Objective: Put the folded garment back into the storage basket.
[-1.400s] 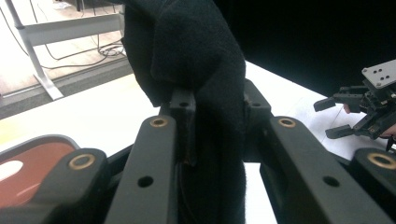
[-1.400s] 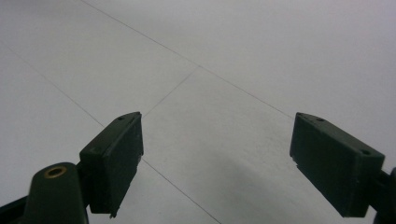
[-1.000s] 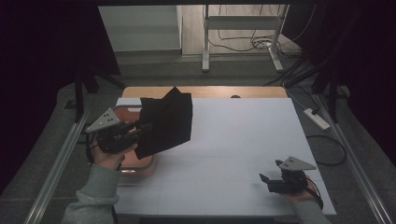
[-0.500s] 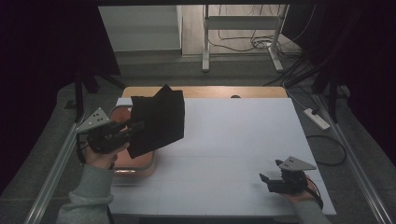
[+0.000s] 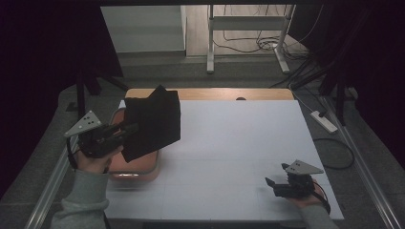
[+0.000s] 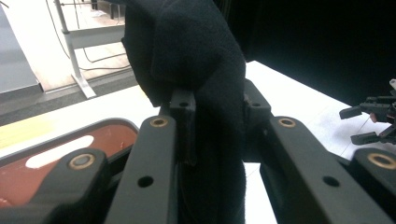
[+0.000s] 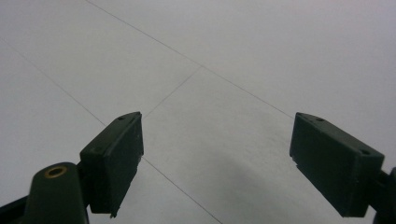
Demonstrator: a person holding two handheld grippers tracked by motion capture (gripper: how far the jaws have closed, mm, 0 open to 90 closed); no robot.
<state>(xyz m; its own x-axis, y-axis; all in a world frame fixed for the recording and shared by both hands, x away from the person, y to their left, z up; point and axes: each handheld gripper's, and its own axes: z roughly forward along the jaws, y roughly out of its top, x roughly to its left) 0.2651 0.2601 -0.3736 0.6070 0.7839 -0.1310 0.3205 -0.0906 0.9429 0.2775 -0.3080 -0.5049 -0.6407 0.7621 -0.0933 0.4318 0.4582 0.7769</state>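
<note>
A black cloth (image 5: pixel 153 121) hangs in the air over the left side of the table, pinched by my left gripper (image 5: pixel 129 129). The left gripper view has the same cloth (image 6: pixel 196 70) clamped between the two jaws, rising above them. Under the cloth sits a reddish-brown tray (image 5: pixel 136 168) with a pale rim, its inside (image 6: pixel 56 158) also seen past my jaws. My right gripper (image 5: pixel 271 185) rests low near the table's front right, jaws wide apart over bare white tabletop (image 7: pixel 224 93), with nothing between them.
The white tabletop (image 5: pixel 229 138) spreads between the two hands, with a wooden strip (image 5: pixel 215 93) along its far edge. A metal stand (image 5: pixel 246 38) and cables lie on the floor beyond. A power strip (image 5: pixel 324 121) lies off the table's right side.
My left gripper has carried the black cloth leftward and slightly toward the far side, over the tray. The right gripper has stayed put.
</note>
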